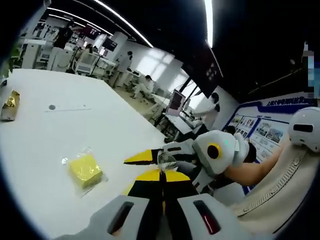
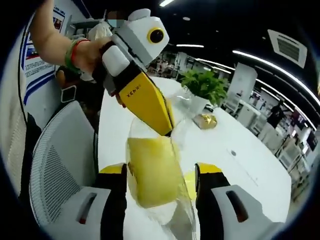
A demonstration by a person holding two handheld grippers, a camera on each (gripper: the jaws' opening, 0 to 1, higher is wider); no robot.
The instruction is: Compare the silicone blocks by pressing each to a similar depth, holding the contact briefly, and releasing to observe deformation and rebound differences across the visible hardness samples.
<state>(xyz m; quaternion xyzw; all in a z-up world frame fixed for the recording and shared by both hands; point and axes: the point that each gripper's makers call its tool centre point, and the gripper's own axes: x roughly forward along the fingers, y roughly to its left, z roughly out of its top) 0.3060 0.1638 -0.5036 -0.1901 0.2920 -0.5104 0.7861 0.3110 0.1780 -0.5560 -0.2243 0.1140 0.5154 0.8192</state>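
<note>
Your white desk [image 1: 60, 135] carries 1 bagged yellow block [image 1: 86, 170], lying flat and untouched, well apart from both claws. A plant [image 2: 205, 85] and a gold packet [image 2: 205, 120] sit farther along the desk. Your right claw [image 2: 160, 192] stands wide, a second bagged block [image 2: 150, 170] held up between its jaws; whether they grip it, I cannot tell. Your left claw [image 2: 167, 131] pinches that bag's top edge, jaws closed. I judge no pressing is done yet: you are handling the bag, with both blocks left to test.
</note>
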